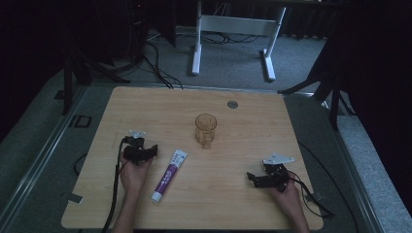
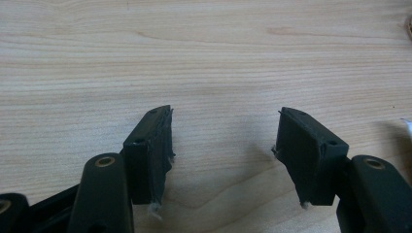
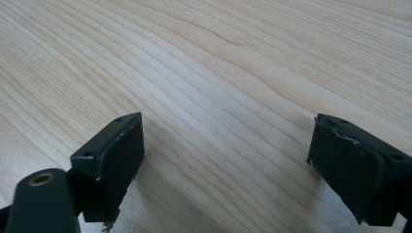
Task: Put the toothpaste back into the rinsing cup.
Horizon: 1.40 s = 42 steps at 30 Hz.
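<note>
Left black two-jaw gripper [image 1: 154, 150] rests on the light wooden table [image 1: 233, 194], jaws wide apart, nothing between them. White-and-purple toothpaste tube [image 1: 169, 175] lies flat just beside it, toward table centre, not touching. Right black two-jaw gripper [image 1: 251, 177] sits well apart near the right edge, jaws spread wide, empty. Amber glass mug [image 1: 205, 129] stands upright beyond the tube.
</note>
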### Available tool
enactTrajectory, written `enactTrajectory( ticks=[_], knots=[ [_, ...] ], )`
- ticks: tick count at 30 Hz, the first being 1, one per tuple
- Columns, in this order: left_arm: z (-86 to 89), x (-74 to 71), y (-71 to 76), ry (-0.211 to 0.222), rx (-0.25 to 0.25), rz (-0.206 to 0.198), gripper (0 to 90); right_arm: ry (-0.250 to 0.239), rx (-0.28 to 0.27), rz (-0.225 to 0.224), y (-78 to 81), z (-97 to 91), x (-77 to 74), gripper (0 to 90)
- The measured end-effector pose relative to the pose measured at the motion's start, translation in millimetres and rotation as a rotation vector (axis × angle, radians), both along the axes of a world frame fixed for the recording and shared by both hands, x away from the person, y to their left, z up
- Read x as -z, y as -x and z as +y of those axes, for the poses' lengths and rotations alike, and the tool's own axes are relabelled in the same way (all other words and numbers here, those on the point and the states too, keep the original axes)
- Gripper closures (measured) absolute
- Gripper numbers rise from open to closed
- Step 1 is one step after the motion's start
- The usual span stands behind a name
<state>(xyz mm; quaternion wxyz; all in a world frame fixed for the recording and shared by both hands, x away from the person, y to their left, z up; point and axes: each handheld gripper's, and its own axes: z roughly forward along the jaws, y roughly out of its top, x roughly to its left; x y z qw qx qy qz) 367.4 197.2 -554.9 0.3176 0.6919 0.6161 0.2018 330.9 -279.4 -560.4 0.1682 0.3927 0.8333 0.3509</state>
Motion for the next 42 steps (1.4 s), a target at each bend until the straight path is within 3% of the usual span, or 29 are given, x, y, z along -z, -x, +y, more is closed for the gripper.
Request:
enactTrajectory(
  ticks=[7, 14, 28, 42],
  knots=[
    [-0.5, -0.1, -0.4, -0.036, 0.014, 0.001, 38.5, 0.000, 0.000, 0.000, 0.0, 0.0, 0.0, 12.6],
    [3.4, -5.4, -0.1, 0.000, -0.016, 0.046, 42.7, 0.000, 0.000, 0.000, 0.0, 0.0, 0.0, 12.6],
    [3.7, -29.0, 18.5, 0.040, 0.024, -0.022, 44.0, 0.000, 0.000, 0.000, 0.0, 0.0, 0.0, 12.6],
    [-5.9, -48.8, 29.3, 0.024, 0.074, -0.044, 43.9, 0.000, 0.000, 0.000, 0.0, 0.0, 0.0, 12.6]
  ],
)
